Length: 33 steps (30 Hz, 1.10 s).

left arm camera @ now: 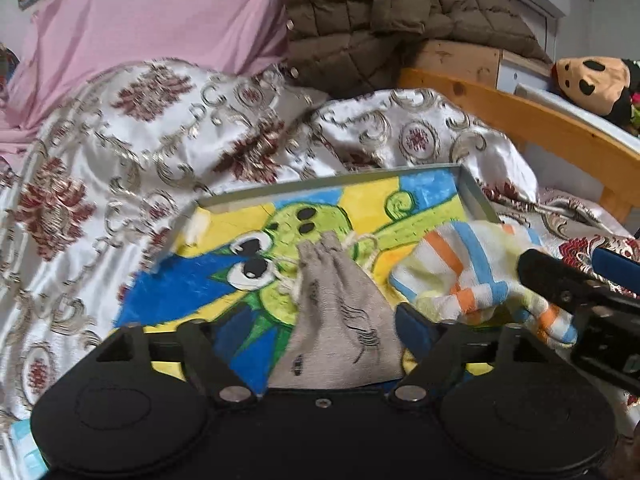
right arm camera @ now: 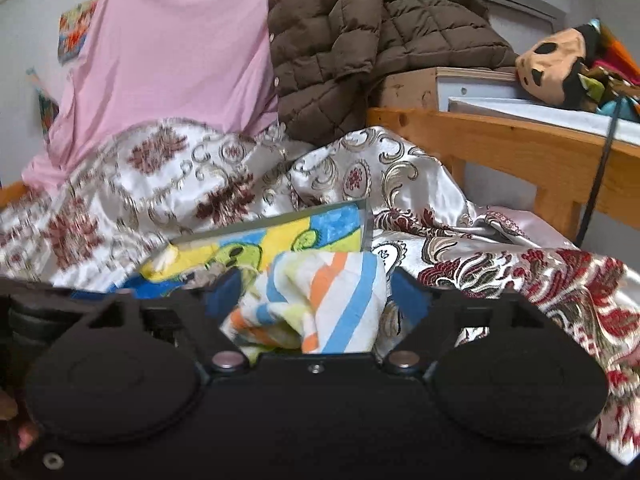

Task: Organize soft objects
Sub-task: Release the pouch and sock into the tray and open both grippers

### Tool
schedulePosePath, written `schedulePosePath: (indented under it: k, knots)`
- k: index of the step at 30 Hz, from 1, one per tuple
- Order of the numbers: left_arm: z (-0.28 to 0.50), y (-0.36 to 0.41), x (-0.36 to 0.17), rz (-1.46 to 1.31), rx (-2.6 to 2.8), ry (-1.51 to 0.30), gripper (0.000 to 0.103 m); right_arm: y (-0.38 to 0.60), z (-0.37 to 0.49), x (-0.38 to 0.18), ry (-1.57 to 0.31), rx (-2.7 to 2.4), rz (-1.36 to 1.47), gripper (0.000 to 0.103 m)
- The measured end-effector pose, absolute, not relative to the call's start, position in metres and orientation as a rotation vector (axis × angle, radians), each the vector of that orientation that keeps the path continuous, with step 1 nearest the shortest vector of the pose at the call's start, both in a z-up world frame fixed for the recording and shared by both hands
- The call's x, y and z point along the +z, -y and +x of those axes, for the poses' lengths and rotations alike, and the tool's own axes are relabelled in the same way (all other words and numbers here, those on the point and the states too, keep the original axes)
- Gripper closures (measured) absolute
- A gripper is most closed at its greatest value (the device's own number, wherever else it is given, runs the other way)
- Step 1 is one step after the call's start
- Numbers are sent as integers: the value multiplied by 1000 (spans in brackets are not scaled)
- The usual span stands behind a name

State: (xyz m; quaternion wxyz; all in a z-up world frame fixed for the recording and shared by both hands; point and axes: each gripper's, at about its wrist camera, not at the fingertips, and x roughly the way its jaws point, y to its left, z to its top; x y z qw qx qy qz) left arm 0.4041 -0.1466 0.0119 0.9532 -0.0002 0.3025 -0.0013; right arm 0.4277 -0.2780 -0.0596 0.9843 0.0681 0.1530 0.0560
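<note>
Rumpled patterned bedding (left arm camera: 120, 152) on the bed carries a painted tray (left arm camera: 474, 190), where a grey drawstring pouch (left arm camera: 340, 312) and striped cloth (left arm camera: 460, 272) already lie. Both the left gripper (left arm camera: 300, 344) and right gripper (right arm camera: 312, 304) stand with jaws wide, gripping nothing; the cloth overhangs the tray's edge and may need tucking in

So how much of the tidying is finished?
Looks done: the grey pouch and striped cloth lie on the painted tray. In hand: nothing; the left hand-held gripper and right hand-held gripper are both open around them. Possibly left: the panda plush on the shelf.
</note>
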Motion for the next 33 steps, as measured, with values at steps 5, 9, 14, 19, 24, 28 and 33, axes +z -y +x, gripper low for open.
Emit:
schedulePosePath:
  k: [5, 9, 14, 19, 24, 28, 33]
  knots:
    - [375, 128, 28, -40, 24, -560, 10, 286, 398, -42, -257, 98, 165, 1]
    - [347, 112, 43, -73, 29, -508, 4, 292, 368, -25, -199, 120, 218, 1]
    - [308, 96, 62, -106, 11, -442, 1, 288, 328, -8, -128, 109, 246, 1]
    - [265, 76, 77, -135, -2, -381, 1, 275, 285, 3, -71, 109, 222, 1]
    - [222, 56, 85, -148, -14, -324, 1, 257, 235, 4, -15, 84, 192, 1]
    - [189, 40, 86, -152, -32, -292, 1, 244, 196, 4, 30, 80, 176, 1]
    - [152, 21, 83, -137, -54, -275, 1, 227, 152, 6, 52, 95, 149, 1]
